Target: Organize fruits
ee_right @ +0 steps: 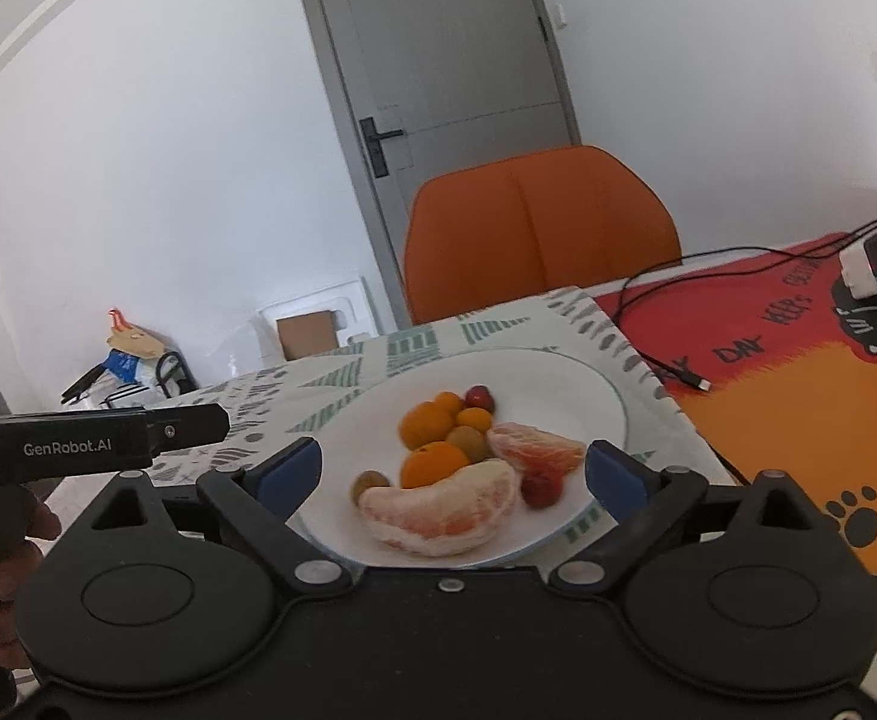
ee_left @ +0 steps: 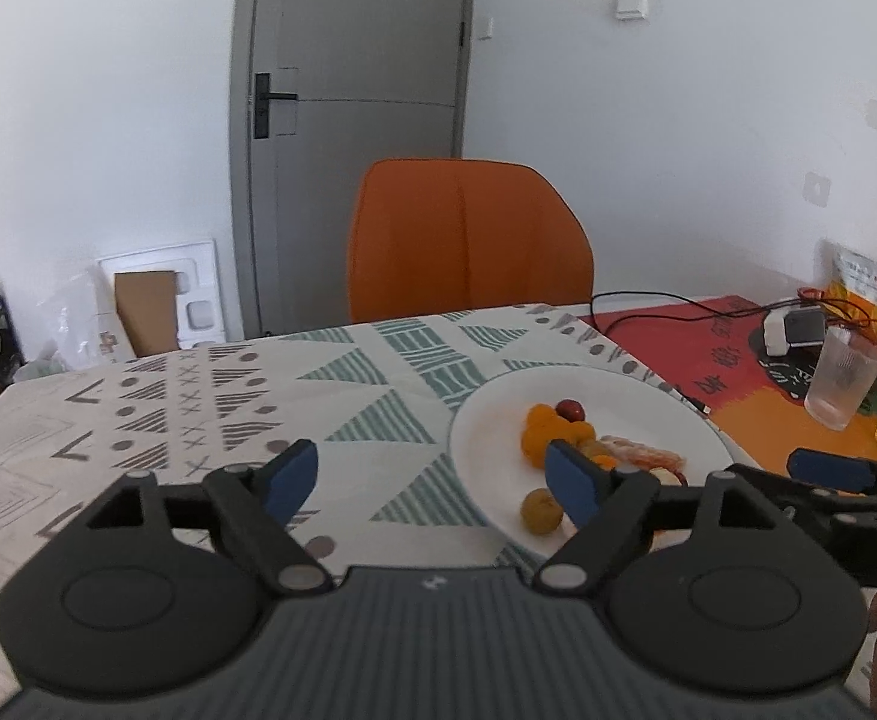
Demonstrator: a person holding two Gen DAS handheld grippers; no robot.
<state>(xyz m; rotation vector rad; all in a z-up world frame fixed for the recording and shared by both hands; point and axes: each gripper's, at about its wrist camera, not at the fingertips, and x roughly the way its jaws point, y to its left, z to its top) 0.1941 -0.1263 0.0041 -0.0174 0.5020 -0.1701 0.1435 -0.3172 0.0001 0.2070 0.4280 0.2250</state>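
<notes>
A white plate (ee_right: 576, 384) sits on the patterned tablecloth and holds several fruits: small oranges (ee_right: 426, 423), a big peeled citrus segment (ee_right: 438, 510), a pinker segment (ee_right: 537, 450), red berries (ee_right: 479, 398) and green-yellow fruits (ee_right: 469, 441). My right gripper (ee_right: 453, 471) is open, its jaws standing either side of the fruit pile just above the plate's near half. My left gripper (ee_left: 432, 480) is open and empty over the tablecloth at the plate's (ee_left: 492, 414) left rim, its right finger over the oranges (ee_left: 543, 435). A green-yellow fruit (ee_left: 540, 511) lies near that finger.
An orange chair (ee_left: 468, 234) stands behind the table. A red-orange mat (ee_right: 798, 360) with a black cable (ee_right: 660, 354), a white charger (ee_left: 789, 327) and a ribbed glass (ee_left: 843, 384) lies to the right. Clutter and boxes (ee_left: 156, 306) sit on the floor at left.
</notes>
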